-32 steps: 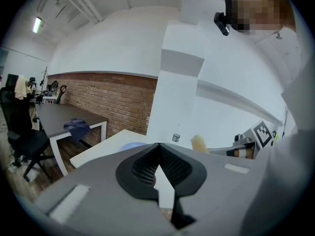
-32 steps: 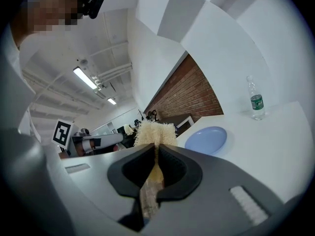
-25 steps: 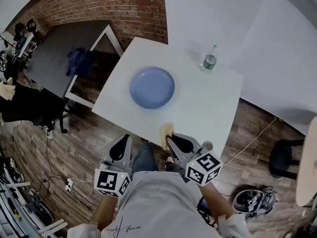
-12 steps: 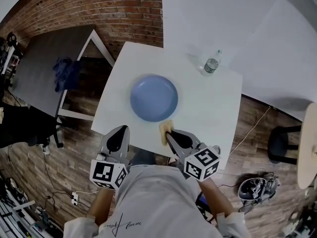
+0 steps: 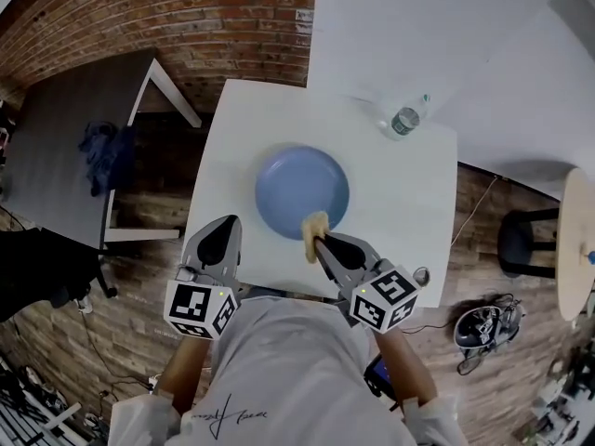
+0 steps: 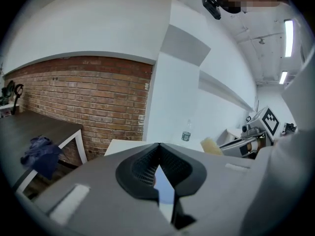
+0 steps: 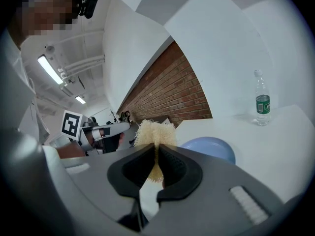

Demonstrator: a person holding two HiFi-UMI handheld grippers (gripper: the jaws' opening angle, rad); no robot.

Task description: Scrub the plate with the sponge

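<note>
Sponge point(image 5: 313, 230) looked soft and featherlight: frayed yellow stuff pinched tight in the right gripper point(image 5: 317, 242), fluffy end poking out past the tips, so I reckoned it'd just squash under any push. It hung over the near rim of the blue plate point(image 5: 302, 189); couldn't tell if it actually touched. The left gripper point(image 5: 226, 226) was closed on nothing, hovering off the table's near edge, left of the plate. The plate seemed stiff and slick, and with nothing pinning it I'd guess it could skate on the white table point(image 5: 409, 203), whose near edge was close by. Plenty of bare tabletop either side though. A water bottle point(image 5: 405, 119) stood well apart at the far right corner.
</note>
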